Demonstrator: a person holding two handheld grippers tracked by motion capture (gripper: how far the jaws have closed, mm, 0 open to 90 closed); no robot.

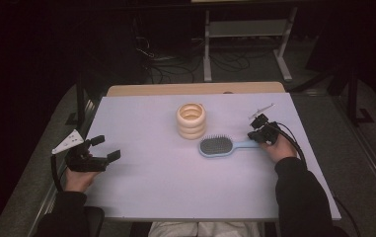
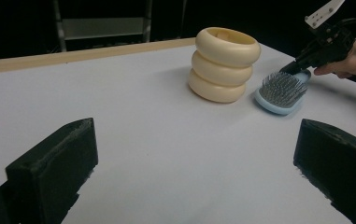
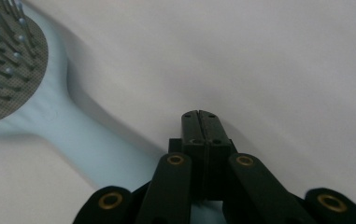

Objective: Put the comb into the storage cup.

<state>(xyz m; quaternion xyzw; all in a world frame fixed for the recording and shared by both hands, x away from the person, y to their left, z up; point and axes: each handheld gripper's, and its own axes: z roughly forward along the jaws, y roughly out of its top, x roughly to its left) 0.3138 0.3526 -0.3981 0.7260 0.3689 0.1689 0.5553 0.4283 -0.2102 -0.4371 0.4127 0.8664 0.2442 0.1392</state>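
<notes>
Hairbrush [image 1: 216, 146] handle lies beside right gripper [image 1: 255, 136] fingers, closed together, empty

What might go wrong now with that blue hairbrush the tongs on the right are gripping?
The right tongs appear shut on the very end of the hairbrush handle, so the heavier bristled head could droop or twist loose if lifted. The brush head also lies close beside the cream ring-shaped holder; swinging it that way might knock the holder. The left tongs rest open and apart, too far off to steady anything quickly.
</notes>
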